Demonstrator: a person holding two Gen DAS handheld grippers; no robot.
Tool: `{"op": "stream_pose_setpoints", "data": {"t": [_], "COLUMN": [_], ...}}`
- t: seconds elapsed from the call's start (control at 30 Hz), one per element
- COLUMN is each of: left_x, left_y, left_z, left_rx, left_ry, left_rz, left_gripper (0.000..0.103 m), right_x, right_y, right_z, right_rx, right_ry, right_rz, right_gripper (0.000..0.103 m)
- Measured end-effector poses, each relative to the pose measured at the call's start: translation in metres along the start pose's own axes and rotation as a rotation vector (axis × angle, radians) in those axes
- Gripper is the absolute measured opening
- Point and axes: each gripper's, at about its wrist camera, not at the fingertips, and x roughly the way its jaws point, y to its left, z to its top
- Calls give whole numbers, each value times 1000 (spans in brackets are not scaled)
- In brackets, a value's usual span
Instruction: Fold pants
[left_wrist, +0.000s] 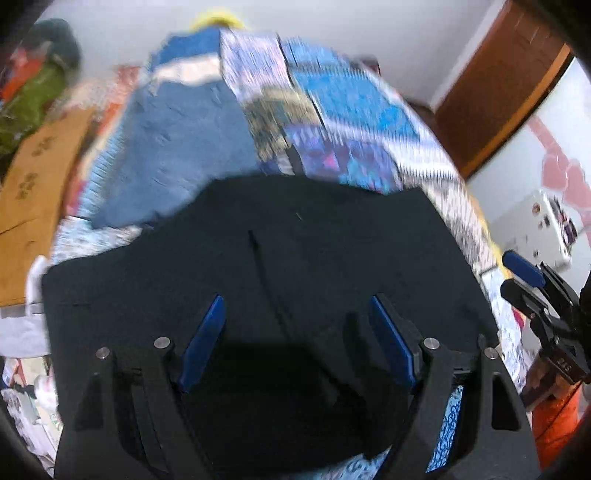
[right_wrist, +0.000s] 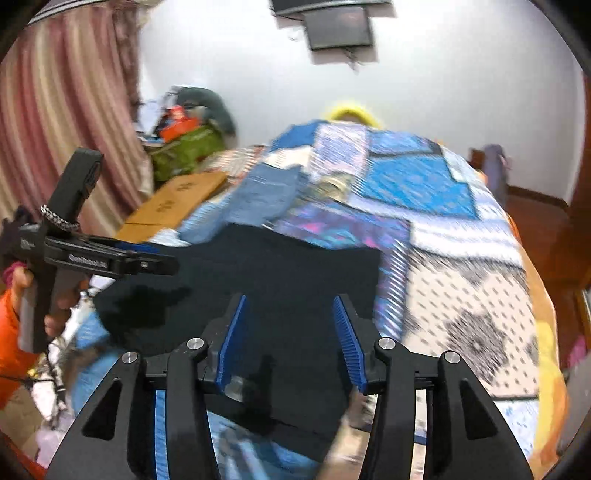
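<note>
The black pants (left_wrist: 280, 258) lie flat on the patterned bed quilt (left_wrist: 351, 110), folded into a broad dark slab; they also show in the right wrist view (right_wrist: 280, 273). My left gripper (left_wrist: 295, 343) is open and empty, its blue pads (left_wrist: 205, 343) spread just above the near part of the pants. My right gripper (right_wrist: 288, 339) is open and empty over the pants' near edge. The right gripper also shows at the right edge of the left view (left_wrist: 532, 280), and the left one at the left of the right view (right_wrist: 110, 258).
A folded blue denim garment (left_wrist: 177, 155) lies beyond the pants on the quilt. A brown cardboard box (left_wrist: 37, 184) and a green bag (right_wrist: 188, 147) sit at the left. A curtain (right_wrist: 66, 110) hangs at far left. A brown wooden door (left_wrist: 495, 96) is at right.
</note>
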Motion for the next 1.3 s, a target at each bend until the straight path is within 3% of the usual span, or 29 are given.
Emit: {"op": "stream_pose_setpoints", "data": {"t": [0.07,0.13,0.2,0.23,0.27,0.3,0.37,0.47,0.63,0.77,0.87,0.97,1.1,1.2,1.27,1.3], "left_x": [20,27,28,28,28,29,24,6,-16,13,36,25,0,-27,-50,-57], "left_y": [-5,-12,-21,-24,-27,-29,-34,-57,-66,-39,-7,24,43,56,63,66], "left_z": [5,7,9,10,10,12,14,17,34,34,21,14,0,-18,-35,-43], "left_rx": [-6,5,24,31,38,37,26,130,193,179,142,72,59,31,-3,-18], "left_ry": [63,64,40,36,33,38,19,-66,-142,-67,-21,-33,-53,-99,-158,-177], "left_rz": [-29,-11,30,46,53,35,25,104,119,181,292,292,321,313,324,326], "left_gripper": [80,76,62,51,33,25,21,19,20,30,31,32,33,52,75,79], "right_x": [5,10,18,23,25,27,26,25,24,24,24,23,21,15,11,9], "right_y": [-14,-20,-25,-25,-27,-27,-31,-38,-35,-32,-33,-32,-24,-18,-14,-12], "right_z": [-11,-19,-28,-32,-38,-41,-47,-50,-50,-51,-52,-52,-44,-35,-27,-23], "right_rx": [31,50,58,56,52,51,70,105,89,81,90,86,28,7,9,8], "right_ry": [30,55,84,98,106,109,90,82,75,81,84,95,119,103,86,78], "right_rz": [-2,8,19,22,24,28,42,68,56,45,36,21,-22,-40,-36,-31], "right_gripper": [45,45,45,45,44,44,47,48,48,48,48,48,48,48,48,48]}}
